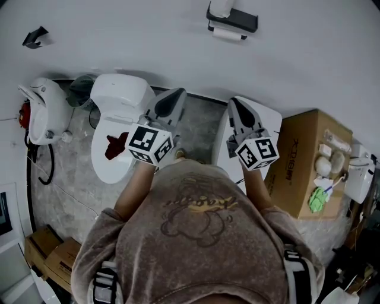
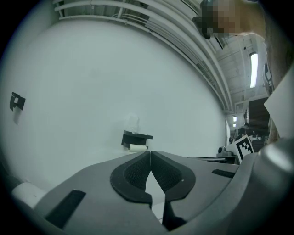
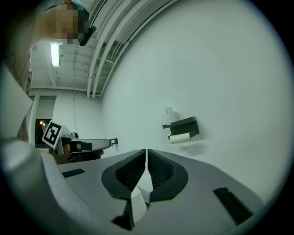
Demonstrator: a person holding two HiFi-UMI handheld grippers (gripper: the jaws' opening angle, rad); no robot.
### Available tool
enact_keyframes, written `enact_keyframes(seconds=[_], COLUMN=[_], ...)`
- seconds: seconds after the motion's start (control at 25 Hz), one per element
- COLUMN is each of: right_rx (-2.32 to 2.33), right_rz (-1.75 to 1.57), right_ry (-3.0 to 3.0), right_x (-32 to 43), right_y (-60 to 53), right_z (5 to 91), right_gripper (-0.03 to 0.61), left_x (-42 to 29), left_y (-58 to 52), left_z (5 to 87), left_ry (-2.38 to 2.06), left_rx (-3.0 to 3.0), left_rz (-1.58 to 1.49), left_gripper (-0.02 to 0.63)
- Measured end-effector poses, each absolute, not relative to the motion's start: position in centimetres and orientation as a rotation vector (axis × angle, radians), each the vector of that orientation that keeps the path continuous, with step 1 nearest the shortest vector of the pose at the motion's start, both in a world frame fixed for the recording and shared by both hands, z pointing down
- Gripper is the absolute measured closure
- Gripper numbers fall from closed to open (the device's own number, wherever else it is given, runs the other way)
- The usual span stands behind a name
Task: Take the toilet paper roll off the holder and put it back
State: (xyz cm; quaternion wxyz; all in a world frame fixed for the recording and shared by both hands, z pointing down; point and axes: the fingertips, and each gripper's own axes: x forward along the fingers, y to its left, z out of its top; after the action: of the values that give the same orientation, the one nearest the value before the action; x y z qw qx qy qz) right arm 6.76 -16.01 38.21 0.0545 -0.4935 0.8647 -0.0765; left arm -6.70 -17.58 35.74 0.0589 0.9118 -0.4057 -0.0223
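A white toilet paper roll (image 1: 228, 35) hangs under a black holder (image 1: 233, 18) on the white wall, far ahead of both grippers. The same roll (image 2: 137, 147) shows small in the left gripper view and the roll (image 3: 180, 137) sits right of centre in the right gripper view. My left gripper (image 1: 169, 102) is shut with nothing in it, held at chest height. My right gripper (image 1: 240, 113) is shut and empty too, beside it. A clear bottle (image 3: 169, 114) stands on top of the holder.
A white toilet (image 1: 119, 119) stands below the left gripper. A cardboard box (image 1: 303, 160) with small items on top is at the right. A white device (image 1: 41, 110) sits at the left wall; small cartons (image 1: 50, 252) lie at bottom left.
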Motion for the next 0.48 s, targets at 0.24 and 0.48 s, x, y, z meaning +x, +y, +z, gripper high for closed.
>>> enact_keyframes(seconds=[0.24,0.48], right_rx=[-1.421,-1.364], right_rz=[-0.226,-0.205], right_ry=[2.666,2.681], right_x=[5.9,5.2], right_y=[-17.1,-19.5], right_z=[37.4,35.4], right_gripper=[0.455,0.352], left_x=[-6.5,-6.7], left_y=[-18.2,-18.8], left_z=[35.4,35.1], left_ry=[-1.215,-1.222], left_rx=[2.769,2.774], left_rz=[-0.083,-0.087], left_gripper=[0.594,0.594])
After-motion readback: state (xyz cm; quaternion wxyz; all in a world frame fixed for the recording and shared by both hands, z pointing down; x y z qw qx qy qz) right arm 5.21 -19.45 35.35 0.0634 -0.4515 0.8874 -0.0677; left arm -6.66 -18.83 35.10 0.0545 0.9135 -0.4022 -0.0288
